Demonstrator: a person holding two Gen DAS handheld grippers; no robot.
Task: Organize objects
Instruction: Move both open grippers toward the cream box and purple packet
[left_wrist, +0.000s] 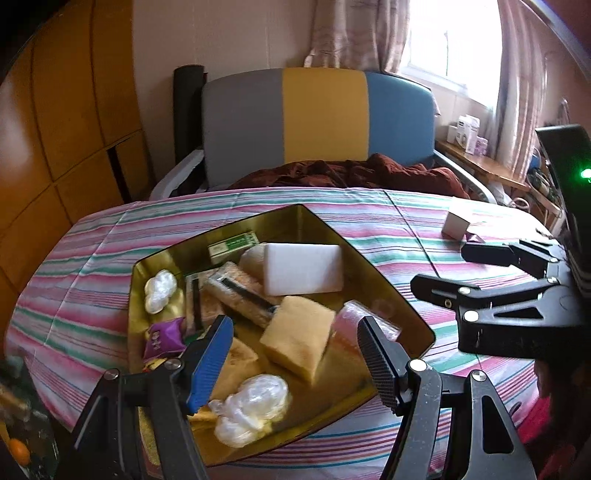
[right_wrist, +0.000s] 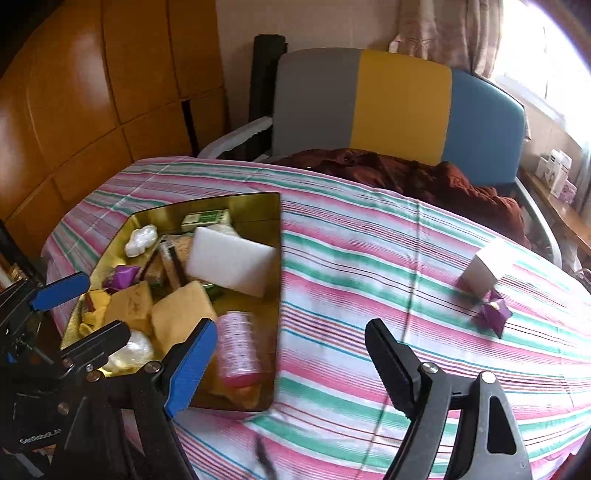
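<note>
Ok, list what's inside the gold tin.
In the gold tin: a white foam block, yellow sponges, a green box, a pink bottle, a purple packet, clear plastic wads and a comb pack. Whatever lies beneath them is covered.

"GenRobot" — on left tool (right_wrist: 86, 310)

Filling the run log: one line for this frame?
left gripper: open, over gold tin | right gripper: open, empty | white box, purple packet: outside on striped cloth
</note>
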